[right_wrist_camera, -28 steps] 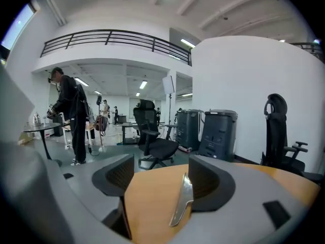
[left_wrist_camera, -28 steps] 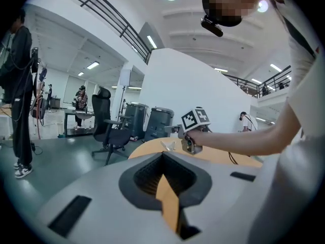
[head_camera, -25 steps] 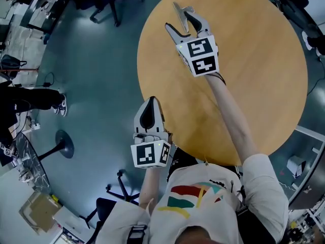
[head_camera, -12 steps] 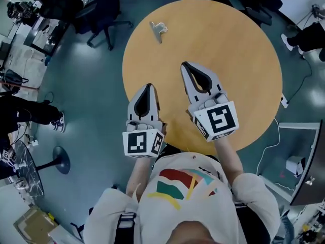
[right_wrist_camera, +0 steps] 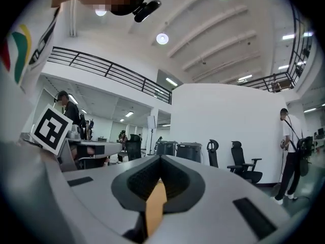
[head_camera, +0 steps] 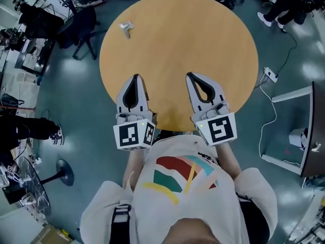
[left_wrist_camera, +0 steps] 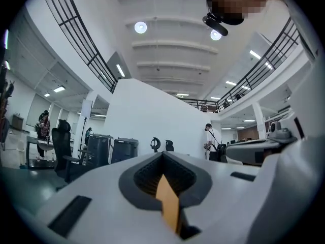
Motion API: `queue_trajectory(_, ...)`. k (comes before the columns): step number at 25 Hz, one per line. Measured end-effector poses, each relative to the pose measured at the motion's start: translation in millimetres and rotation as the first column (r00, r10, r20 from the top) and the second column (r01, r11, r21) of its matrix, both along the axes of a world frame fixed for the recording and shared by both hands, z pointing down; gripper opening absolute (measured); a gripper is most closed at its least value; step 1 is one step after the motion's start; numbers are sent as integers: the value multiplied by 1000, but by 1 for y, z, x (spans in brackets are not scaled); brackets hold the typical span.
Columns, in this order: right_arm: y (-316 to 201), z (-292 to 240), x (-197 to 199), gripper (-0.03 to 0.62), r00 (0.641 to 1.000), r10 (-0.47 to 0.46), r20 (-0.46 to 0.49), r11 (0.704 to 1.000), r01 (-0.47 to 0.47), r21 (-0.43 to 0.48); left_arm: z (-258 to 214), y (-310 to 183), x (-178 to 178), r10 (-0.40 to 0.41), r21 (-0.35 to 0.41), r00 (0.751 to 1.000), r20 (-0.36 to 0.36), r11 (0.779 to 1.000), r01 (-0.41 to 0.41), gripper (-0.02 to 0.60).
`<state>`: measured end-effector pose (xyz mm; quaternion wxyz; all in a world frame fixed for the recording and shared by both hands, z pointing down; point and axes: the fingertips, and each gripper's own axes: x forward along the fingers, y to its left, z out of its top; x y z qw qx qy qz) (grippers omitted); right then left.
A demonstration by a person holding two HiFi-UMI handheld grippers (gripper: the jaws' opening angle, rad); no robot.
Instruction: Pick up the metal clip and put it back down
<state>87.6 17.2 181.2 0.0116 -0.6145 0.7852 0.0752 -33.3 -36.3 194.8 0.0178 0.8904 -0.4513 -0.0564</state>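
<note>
The metal clip (head_camera: 126,27) lies on the round wooden table (head_camera: 177,39) near its far left edge, apart from both grippers. My left gripper (head_camera: 135,78) rests at the table's near edge, jaws shut with nothing between them. My right gripper (head_camera: 192,76) sits beside it to the right, also shut and empty. In the left gripper view the left gripper (left_wrist_camera: 163,155) points up at the ceiling and shows closed jaws. In the right gripper view the right gripper (right_wrist_camera: 160,159) does the same. The clip is not visible in either gripper view.
Office chairs (head_camera: 84,22) stand on the floor left of and behind the table. A power strip (head_camera: 269,75) with a cable lies on the floor at the right. A desk corner (head_camera: 304,131) stands at the far right. A person (right_wrist_camera: 292,151) stands by a white wall.
My right gripper let go of the clip at the table's far left, drew back to the near edge and shut. The left gripper stayed shut at the near edge.
</note>
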Motion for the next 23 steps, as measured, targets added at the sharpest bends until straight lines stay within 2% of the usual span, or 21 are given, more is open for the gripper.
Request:
queue_trajectory(5,43,-3,21,15,1000,-12,-7,1000,12,19,-9,42,29,8,30,1000,-8,1000,-8,43)
queue_trajectory(14,67,9,38,15,997,-62,-51,998,64,29,-10,87,54,9,59,1000,-26,998,-7,43)
queue_trajectory(17,82,10,45,15,997,-73,-33,996,74,42,-6,102,65,11,57,1000,-25,998,-10,43)
queue_trajectory(23,113,42,85,15,998,-55,11,998,54,40,23,133,114,52,64,999,5,997,-52,43)
